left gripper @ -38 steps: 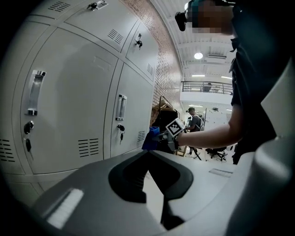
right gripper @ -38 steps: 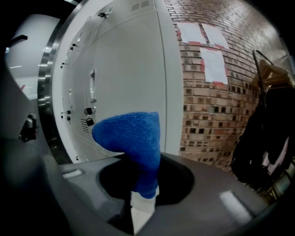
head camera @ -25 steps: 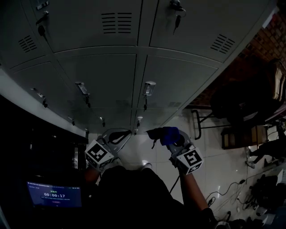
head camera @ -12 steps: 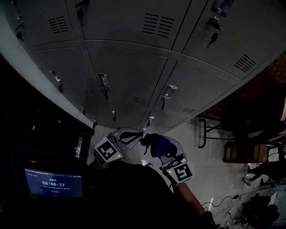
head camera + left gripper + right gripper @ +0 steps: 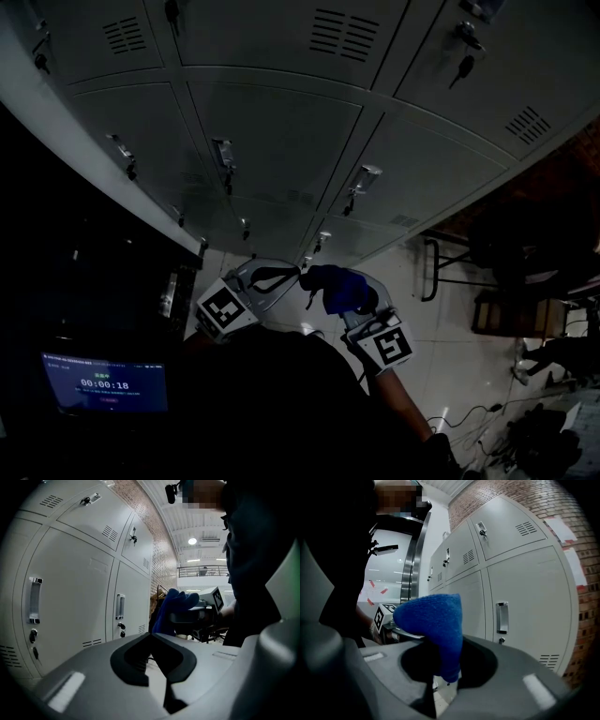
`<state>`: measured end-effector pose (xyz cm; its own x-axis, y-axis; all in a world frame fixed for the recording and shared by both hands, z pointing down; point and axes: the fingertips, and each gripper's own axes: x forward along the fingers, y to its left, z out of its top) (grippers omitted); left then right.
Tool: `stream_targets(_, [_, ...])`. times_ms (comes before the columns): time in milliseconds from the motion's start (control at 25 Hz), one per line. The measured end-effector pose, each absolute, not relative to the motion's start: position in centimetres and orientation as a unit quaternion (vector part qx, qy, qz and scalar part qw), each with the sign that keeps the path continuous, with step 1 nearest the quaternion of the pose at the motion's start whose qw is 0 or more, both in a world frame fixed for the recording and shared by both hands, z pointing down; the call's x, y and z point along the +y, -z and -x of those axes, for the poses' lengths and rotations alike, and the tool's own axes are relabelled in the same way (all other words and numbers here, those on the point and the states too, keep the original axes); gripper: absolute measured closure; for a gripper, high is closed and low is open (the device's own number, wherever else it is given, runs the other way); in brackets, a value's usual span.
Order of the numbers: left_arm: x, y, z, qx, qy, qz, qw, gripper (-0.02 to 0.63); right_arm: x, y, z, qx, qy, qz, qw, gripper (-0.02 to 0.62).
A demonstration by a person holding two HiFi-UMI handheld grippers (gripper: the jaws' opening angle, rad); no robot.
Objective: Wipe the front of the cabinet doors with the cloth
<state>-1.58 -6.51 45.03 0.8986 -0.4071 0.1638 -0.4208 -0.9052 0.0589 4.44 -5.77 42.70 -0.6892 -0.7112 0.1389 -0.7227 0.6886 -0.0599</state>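
Grey metal cabinet doors (image 5: 281, 141) with handles and key locks fill the upper head view. They stand at the left of the left gripper view, doors (image 5: 70, 597), and at the right of the right gripper view, doors (image 5: 525, 597). My right gripper (image 5: 330, 284) is shut on a blue cloth (image 5: 337, 286), whose bunched top rises above the jaws, cloth (image 5: 436, 618). My left gripper (image 5: 284, 273) is shut and holds nothing, its tips (image 5: 152, 634) meeting. The two grippers are close together, low in front of the doors and apart from them. The cloth (image 5: 172, 609) also shows beyond the left jaws.
A small screen (image 5: 103, 382) showing a timer glows at the lower left beside dark equipment. A metal-framed chair (image 5: 441, 272) and dark furniture stand to the right on the pale tiled floor (image 5: 450, 356). Cables (image 5: 473, 417) lie on the floor. A brick wall (image 5: 562, 508) borders the cabinets.
The head view has swung, so the doors now run more diagonally. The right gripper with the cloth has come closer to the left gripper. Both stay shut.
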Motion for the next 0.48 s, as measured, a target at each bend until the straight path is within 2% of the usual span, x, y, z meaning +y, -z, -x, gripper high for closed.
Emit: stream_targets(480, [-7.20, -45.04, 1.31, -0.220, -0.077, -0.971, 0.047, 0.600, -5.80, -42.85, -4.91, -0.920, -0.058, -0.386, 0.048, 0.517])
